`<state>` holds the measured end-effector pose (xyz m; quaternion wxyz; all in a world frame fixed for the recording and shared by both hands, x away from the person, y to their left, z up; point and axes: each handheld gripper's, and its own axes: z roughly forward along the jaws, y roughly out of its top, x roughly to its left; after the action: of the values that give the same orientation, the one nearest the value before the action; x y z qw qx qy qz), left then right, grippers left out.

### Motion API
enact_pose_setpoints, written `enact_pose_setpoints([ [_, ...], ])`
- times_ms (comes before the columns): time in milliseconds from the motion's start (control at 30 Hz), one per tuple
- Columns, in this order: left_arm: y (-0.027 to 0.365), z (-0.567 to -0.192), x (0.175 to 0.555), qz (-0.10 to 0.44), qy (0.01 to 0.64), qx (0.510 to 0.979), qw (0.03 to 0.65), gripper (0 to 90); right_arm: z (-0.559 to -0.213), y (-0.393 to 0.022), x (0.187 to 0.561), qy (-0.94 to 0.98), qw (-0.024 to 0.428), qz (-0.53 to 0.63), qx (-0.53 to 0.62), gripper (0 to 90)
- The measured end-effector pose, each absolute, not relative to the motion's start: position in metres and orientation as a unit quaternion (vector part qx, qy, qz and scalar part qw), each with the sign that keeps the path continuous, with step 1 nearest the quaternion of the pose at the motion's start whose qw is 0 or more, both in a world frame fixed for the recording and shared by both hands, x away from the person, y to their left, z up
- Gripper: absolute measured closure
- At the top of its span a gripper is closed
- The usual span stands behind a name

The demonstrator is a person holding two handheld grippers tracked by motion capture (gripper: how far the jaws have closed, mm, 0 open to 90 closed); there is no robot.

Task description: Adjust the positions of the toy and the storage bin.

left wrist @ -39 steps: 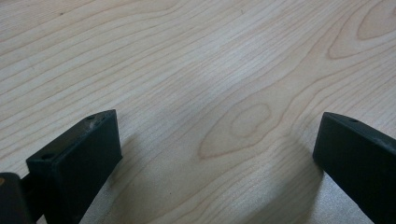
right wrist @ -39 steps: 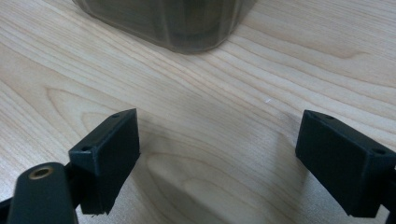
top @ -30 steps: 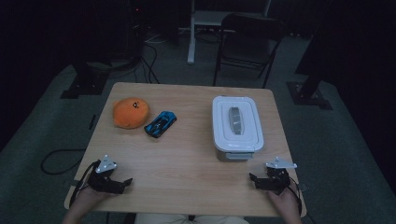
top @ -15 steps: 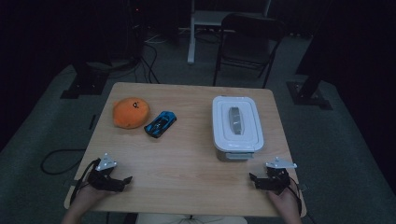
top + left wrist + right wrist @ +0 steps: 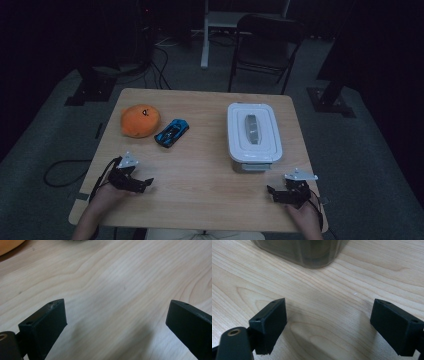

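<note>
1. Wooden table point(image 5: 210, 170) carries both grippers at its near edge; nothing on it has been picked up or opened, so by the look of things the work has not begun.
2. Left gripper point(image 5: 141, 183): jaws spread wide in the left gripper view, bare wood between them, nothing held.
3. Right gripper point(image 5: 272, 193): jaws equally wide apart in the right gripper view, nothing held.
4. White box point(image 5: 253, 136), lid on: just ahead of the right gripper, slightly toward the left gripper's side, not touching. Its near corner point(image 5: 308, 252) shows beyond the jaws.
5. Blue toy car point(image 5: 171, 133) and orange plush toy point(image 5: 140, 120): ahead of the left gripper, near but apart; the two lie just beside each other.
6. Remaining: probably everything, including any first reach.
</note>
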<state>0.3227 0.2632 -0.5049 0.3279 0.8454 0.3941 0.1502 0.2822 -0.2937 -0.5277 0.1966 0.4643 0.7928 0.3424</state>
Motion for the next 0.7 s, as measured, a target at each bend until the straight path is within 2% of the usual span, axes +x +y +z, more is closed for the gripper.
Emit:
enact_pose_setpoints([
  [200,0.250,-0.496,0.338,0.140,0.397,0.847,0.325,3.6,-0.528,-0.294,0.282,0.793,0.197,0.342,0.465,13.2],
  [400,0.238,-0.487,0.352,0.157,0.383,0.849,0.329,3.7,-0.528,-0.294,0.282,0.793,0.197,0.342,0.465,13.2],
  [700,0.221,-0.478,0.379,0.155,0.373,0.852,0.333,3.7,-0.528,-0.294,0.282,0.793,0.197,0.342,0.465,13.2],
])
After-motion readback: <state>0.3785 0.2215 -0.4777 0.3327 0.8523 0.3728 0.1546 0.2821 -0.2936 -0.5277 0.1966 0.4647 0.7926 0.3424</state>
